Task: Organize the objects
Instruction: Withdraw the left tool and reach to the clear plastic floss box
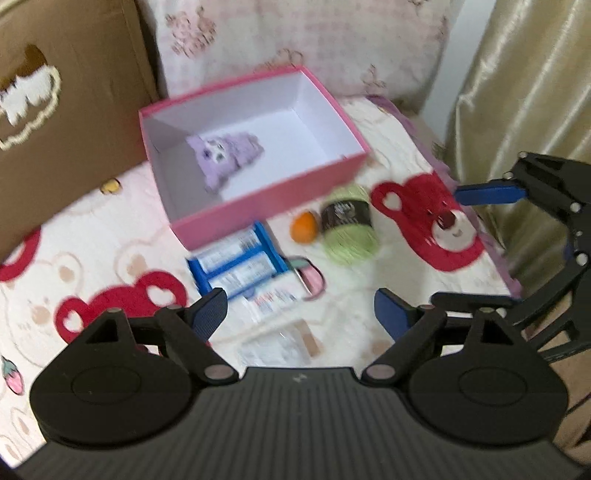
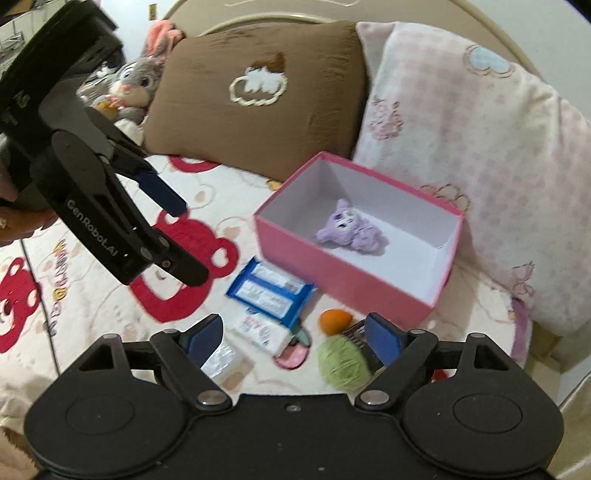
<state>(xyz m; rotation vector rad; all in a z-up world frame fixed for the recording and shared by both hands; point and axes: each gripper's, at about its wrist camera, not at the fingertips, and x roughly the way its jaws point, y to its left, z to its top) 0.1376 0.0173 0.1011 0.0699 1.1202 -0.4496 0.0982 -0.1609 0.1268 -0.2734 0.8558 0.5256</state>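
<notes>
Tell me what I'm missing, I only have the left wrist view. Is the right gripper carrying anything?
Observer: No. The right gripper is open with nothing between its jaws. The loose items lie on the bedspread below it.
Operator: My view cuts off the brown pillow. Is there anything on its far side?
Observer: Yes, a grey rabbit plush sits right beside the brown pillow, on the side away from the pink box.
Operator: And behind the pillows?
Observer: A curved beige headboard runs behind both of them.
</notes>
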